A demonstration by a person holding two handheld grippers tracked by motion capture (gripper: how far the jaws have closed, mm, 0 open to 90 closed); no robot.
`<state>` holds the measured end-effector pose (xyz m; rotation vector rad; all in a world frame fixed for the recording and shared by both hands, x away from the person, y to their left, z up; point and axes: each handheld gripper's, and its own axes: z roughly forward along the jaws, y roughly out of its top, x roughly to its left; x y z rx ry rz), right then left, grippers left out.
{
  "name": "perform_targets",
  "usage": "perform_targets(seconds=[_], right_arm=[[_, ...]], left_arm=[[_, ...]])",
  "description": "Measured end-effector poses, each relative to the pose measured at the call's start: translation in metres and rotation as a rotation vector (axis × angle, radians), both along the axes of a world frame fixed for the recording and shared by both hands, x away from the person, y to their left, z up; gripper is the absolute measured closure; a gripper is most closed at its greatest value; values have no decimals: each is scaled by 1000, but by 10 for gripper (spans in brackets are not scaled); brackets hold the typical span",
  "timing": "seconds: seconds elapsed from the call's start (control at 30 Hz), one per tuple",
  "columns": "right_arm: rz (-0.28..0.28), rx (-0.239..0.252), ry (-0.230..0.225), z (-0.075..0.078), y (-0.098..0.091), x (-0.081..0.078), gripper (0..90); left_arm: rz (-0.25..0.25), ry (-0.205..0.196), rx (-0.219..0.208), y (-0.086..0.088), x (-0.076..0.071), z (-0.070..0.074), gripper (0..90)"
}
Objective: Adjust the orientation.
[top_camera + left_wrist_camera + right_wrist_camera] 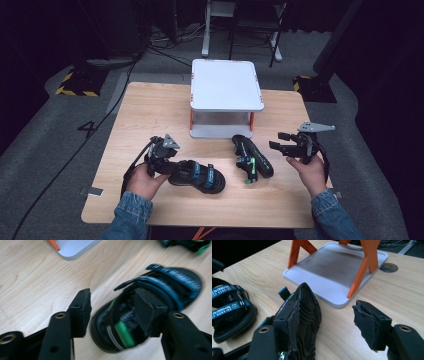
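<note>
High view overhead, gripper views close, sharing sandal [155, 297]

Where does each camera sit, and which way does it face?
High view: above the person's side, looking down on the table; forearms, hands, left gripper, right gripper.
Left gripper view: along its open jaws, around the upright sandal.
Right gripper view: along its open jaws, toward the tipped sandal and white shelf.
Shared: both sandals, shelf.

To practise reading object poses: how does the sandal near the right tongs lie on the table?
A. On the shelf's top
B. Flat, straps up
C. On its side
C: in the right gripper view the sandal shows its ridged sole sideways, resting on edge on the table.
</note>
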<state>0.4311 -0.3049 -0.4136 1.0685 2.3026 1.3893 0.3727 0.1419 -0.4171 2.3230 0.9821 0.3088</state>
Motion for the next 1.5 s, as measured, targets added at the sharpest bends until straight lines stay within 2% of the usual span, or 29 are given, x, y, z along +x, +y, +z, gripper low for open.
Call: perform_targets(seconds=[0.03, 0.1, 0.17, 0.2, 0.23, 0.27, 0.3, 0.37, 0.5, 0.53, 0.63, 0.67, 0.7, 0.8, 0.83, 0.87, 0.9, 0.93, 1.03, 1.07, 1.1, 1.17, 1.27, 1.33, 1.4, 1.47, 1.5], right_arm=[[-2, -4, 3, -1, -1, -1, 369], [-12, -7, 5, -1, -4, -4, 368], [-23, -8, 6, -2, -8, -7, 368], [-23, -8, 6, -2, -8, -7, 368], [-31, -6, 7, -2, -11, -8, 368], [-44, -3, 7, -2, -15, -10, 368], [-51, -2, 10, -2, -18, -12, 367], [-61, 0, 11, -2, -21, -14, 367], [-76, 0, 14, -3, -27, -18, 365], [-81, 1, 15, -3, -29, -18, 365], [-94, 2, 19, -5, -32, -20, 365], [-96, 1, 21, -5, -33, -21, 365], [-99, 0, 24, -5, -33, -21, 365], [-98, -4, 27, -6, -33, -22, 365], [-99, -4, 25, -6, -33, -22, 365], [-98, -1, 24, -5, -33, -22, 365], [-97, -2, 21, -5, -33, -22, 365], [-96, -2, 16, -5, -34, -22, 365], [-99, 3, 28, -7, -35, -20, 365], [-99, 5, 28, -7, -35, -20, 365], [-100, 5, 31, -7, -35, -20, 365], [-95, 5, 22, -5, -35, -20, 365], [-96, 13, 17, -4, -34, -19, 365], [-93, 12, 20, -5, -33, -17, 365], [-84, 13, 28, -6, -29, -14, 361], [-76, 7, 28, -5, -25, -14, 361], [-64, -5, 19, -5, -23, -14, 361]], left_arm=[[-11, 46, 7, -3, 7, -5, 545], [-31, 110, 29, -7, 15, -14, 549], [-53, 126, 68, -12, 18, -20, 583], [-53, 126, 68, -12, 18, -20, 613], [-77, 129, 74, -15, 21, -23, 613], [-80, 130, 65, -16, 22, -24, 713], [-74, 140, 60, -16, 23, -24, 775], [-74, 146, 54, -16, 24, -22, 830], [-22, 113, 10, -17, 27, -17, 850], [26, 82, -23, -17, 30, -14, 850], [93, 62, -77, -16, 39, -13, 849], [132, 55, -106, -17, 45, -16, 849], [159, 50, -113, -18, 51, -19, 848], [204, 55, -94, -24, 64, -30, 840], [212, 56, -72, -25, 67, -33, 833], [216, 57, -80, -24, 69, -35, 829], [213, 68, -113, -20, 70, -35, 806], [225, 77, -164, -15, 69, -33, 760], [242, 67, -244, -5, 66, -25, 559], [230, 63, -277, 0, 63, -20, 553], [219, 56, -286, 3, 61, -17, 533], [195, 29, -284, 10, 49, -8, 522], [174, 2, -231, 15, 35, 0, 533], [175, -2, -203, 15, 32, 0, 543], [160, -2, -186, 14, 32, -3, 657], [157, 0, -190, 13, 34, -4, 692], [155, 1, -189, 13, 34, -4, 745]])
